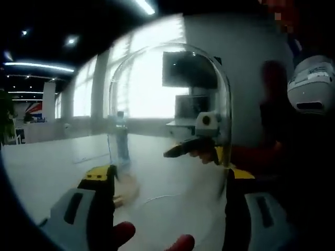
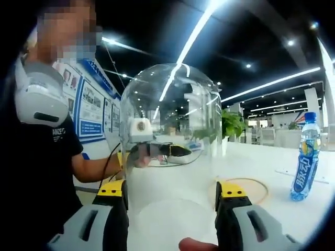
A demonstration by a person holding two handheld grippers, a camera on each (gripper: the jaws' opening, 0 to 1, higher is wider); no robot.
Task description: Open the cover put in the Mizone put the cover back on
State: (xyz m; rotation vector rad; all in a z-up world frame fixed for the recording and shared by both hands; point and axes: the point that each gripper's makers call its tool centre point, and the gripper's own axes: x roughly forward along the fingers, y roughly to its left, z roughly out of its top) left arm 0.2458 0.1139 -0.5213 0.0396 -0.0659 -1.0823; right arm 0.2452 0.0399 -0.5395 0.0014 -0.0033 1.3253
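Note:
A clear glass dome cover (image 1: 167, 104) stands upright between my left gripper's (image 1: 167, 180) yellow-tipped jaws, which press on its two sides. The same cover (image 2: 172, 136) sits between my right gripper's (image 2: 171, 191) jaws, which touch both its walls. Each gripper shows through the glass from the other side: the right gripper (image 1: 196, 144) and the left gripper (image 2: 157, 149). The cover is off its round wooden base (image 2: 250, 189), which lies on the white table. The blue Mizone bottle (image 2: 305, 157) stands upright beyond the base, and the bottle (image 1: 121, 142) also shows through the glass.
The white table (image 1: 57, 162) stretches wide around the base (image 1: 127, 184). A person in a black shirt (image 2: 47, 157) stands close behind the cover, a white device (image 2: 39, 99) hanging at the neck. Fingertips (image 1: 124, 230) show at the bottom between the jaws.

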